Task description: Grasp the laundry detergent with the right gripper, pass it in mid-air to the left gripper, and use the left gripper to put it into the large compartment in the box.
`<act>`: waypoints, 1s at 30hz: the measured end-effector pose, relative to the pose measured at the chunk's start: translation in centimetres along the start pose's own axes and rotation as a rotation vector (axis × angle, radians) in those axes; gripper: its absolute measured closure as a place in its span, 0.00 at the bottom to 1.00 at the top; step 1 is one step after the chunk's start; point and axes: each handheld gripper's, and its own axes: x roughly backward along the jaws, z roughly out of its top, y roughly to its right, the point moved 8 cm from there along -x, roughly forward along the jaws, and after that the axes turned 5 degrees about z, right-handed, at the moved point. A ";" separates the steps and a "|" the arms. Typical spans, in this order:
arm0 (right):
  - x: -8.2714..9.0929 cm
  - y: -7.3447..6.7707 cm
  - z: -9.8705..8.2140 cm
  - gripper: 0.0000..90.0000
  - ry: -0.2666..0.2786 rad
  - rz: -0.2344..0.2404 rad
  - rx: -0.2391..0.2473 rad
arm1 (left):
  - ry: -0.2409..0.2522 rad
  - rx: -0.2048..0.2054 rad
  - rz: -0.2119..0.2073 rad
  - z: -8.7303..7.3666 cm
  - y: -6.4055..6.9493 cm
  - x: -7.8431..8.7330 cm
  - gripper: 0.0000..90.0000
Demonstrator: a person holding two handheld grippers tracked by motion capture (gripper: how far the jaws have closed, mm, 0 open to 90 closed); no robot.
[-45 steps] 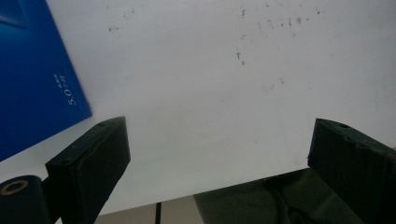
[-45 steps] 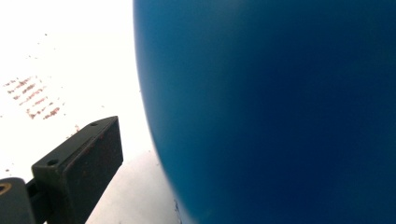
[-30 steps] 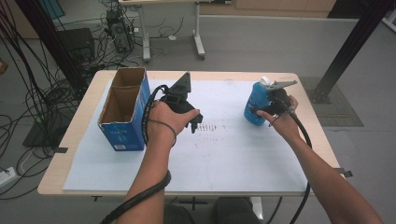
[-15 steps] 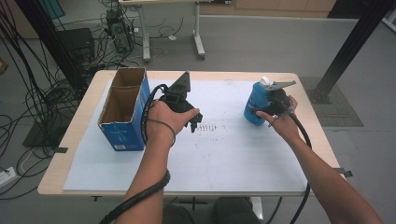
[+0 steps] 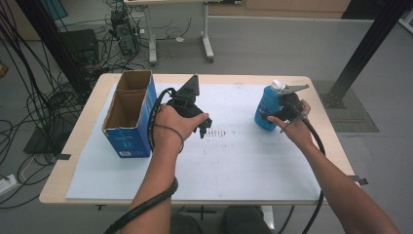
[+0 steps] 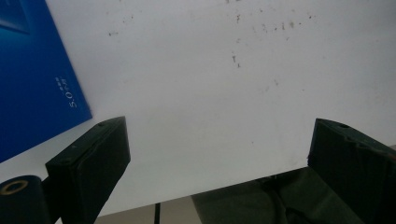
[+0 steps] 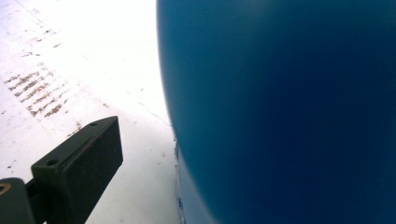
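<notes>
Right hand-held gripper (image 5: 271,117) is pressed up against the blue plastic bottle with the white cap (image 5: 267,108). The right gripper view shows one jaw standing clear of the bottle's wall, the other hidden behind the blue body (image 7: 280,112), so I can't tell whether the jaws have closed on it. The bottle stands upright on the white-sheeted counter (image 5: 234,161), well to the right of the open blue cardboard box (image 5: 127,117).

Left hand-held gripper (image 5: 203,127) sits just right of the box, jaws wide apart and holding nothing; the left gripper view shows bare sheet between them and the box's blue wall (image 6: 32,79) off to one side.

Judged step: taking hold of the bottle, likely to move it towards the box. Next move calls for squeezing the jaws square across the bottle's body, low enough not to tip it, then lifting straight.

Compared with half a second ago: no visible change — both hands, bottle and box are in the same places.
</notes>
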 end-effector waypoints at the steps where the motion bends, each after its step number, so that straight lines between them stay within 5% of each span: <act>1: 0.0 0.0 0.0 0.02 0.000 0.000 0.001 | 0.000 -0.004 0.002 0.0 0.0 0.0 0.07; 30: 0.2 0.0 0.2 0.03 0.003 -0.006 0.010 | 0.003 -0.005 0.003 -0.1 0.0 0.1 0.07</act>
